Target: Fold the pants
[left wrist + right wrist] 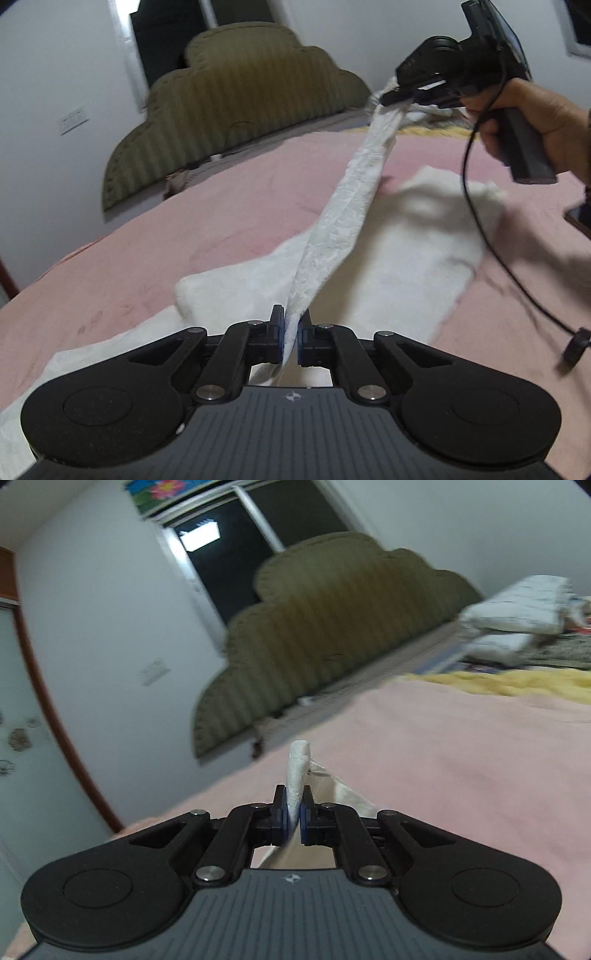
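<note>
Left claw (pixel 291 326) pressed tight on one edge of the white pants (pixel 343 206), right claw (pixel 294 806) pinching another bunch of the same cloth, blue pads (pixel 283 812) flat against it on both sides. Between the two, a twisted band of textured fabric lifted taut over the pink bed cover (pixel 184 221), the rest of the garment lying spread on it beneath. Farther off, the person's hand (pixel 535 114) around the right handle, a dangling black cable (pixel 476 206), an olive headboard (pixel 332 627) against the white wall
</note>
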Action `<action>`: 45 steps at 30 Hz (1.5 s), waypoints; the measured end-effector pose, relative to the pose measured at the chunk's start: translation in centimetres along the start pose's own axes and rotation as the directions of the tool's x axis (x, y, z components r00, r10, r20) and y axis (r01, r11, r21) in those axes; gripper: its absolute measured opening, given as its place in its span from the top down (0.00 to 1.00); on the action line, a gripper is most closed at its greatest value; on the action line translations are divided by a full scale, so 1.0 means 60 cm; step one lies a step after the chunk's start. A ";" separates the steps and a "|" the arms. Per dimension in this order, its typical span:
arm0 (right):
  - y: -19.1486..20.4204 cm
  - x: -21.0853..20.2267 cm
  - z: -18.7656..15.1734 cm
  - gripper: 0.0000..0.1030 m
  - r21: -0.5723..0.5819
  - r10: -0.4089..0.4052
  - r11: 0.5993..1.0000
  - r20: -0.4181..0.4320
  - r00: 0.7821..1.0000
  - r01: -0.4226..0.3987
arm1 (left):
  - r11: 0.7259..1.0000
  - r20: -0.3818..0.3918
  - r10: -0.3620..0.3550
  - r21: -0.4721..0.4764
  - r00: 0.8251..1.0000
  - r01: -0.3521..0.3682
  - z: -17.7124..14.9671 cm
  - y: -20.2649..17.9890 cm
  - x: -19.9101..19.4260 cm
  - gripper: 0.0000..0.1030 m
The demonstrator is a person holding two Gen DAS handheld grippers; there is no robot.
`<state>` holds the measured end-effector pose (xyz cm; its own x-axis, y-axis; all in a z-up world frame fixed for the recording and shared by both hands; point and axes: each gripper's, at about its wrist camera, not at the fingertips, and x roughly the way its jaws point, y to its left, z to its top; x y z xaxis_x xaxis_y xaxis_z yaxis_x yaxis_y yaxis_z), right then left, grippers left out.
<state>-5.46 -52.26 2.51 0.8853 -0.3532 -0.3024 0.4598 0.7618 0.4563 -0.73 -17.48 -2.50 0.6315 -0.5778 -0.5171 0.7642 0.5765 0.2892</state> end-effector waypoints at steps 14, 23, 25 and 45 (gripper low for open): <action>-0.097 -0.063 -0.090 0.93 -0.028 -0.252 0.967 -0.218 0.943 0.252 | 0.989 -0.059 -0.017 0.146 0.998 0.025 -0.035 -0.039 0.022 0.89; -0.086 -0.087 -0.062 0.78 -0.083 -0.416 0.907 -0.021 0.909 0.413 | 0.984 0.003 -0.163 0.071 0.987 0.163 -0.023 -0.008 -0.031 0.58; -0.061 -0.071 -0.054 0.79 -0.147 -0.325 0.937 -0.029 0.945 0.317 | 0.982 0.000 -0.187 0.004 0.982 0.187 -0.017 0.010 -0.033 0.57; 0.025 0.063 -0.134 0.68 -0.339 -0.127 0.941 -0.391 0.912 -0.015 | 0.977 -0.233 -0.030 -0.211 0.972 -0.020 -0.035 0.085 0.021 0.55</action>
<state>-1.96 -48.11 -4.67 0.7218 -0.2059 -0.6608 0.3958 0.9060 0.1501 3.67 -14.04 -3.38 0.5599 -0.4444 -0.6993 0.7066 0.6969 0.1229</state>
